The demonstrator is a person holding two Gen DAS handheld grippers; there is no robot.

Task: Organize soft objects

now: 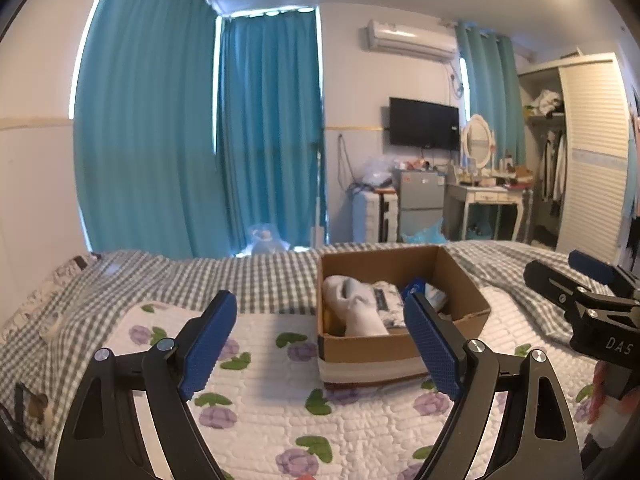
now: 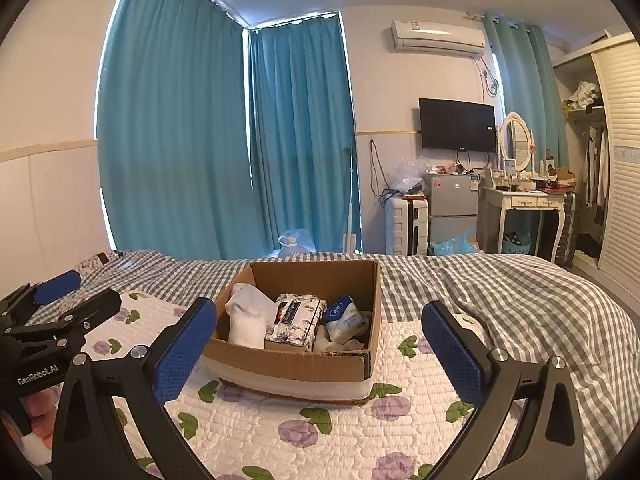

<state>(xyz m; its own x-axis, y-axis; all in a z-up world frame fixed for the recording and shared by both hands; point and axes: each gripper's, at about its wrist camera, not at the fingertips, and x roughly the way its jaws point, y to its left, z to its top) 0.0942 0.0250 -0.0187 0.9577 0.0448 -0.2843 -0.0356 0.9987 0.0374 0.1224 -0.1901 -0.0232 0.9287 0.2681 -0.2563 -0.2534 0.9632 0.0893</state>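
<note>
I held both my left gripper [image 1: 320, 350] and right gripper [image 2: 320, 350] wide and empty above the quilt [image 2: 280, 432], since the cardboard box [image 2: 288, 364] already held the socks [image 2: 248, 320] and tissue packs [image 2: 294, 320].

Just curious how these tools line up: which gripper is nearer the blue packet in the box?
Right, seemingly. The right gripper faces the cardboard box squarely, the blue packet just ahead. The left gripper sits off to the box's left, farther across.
</note>
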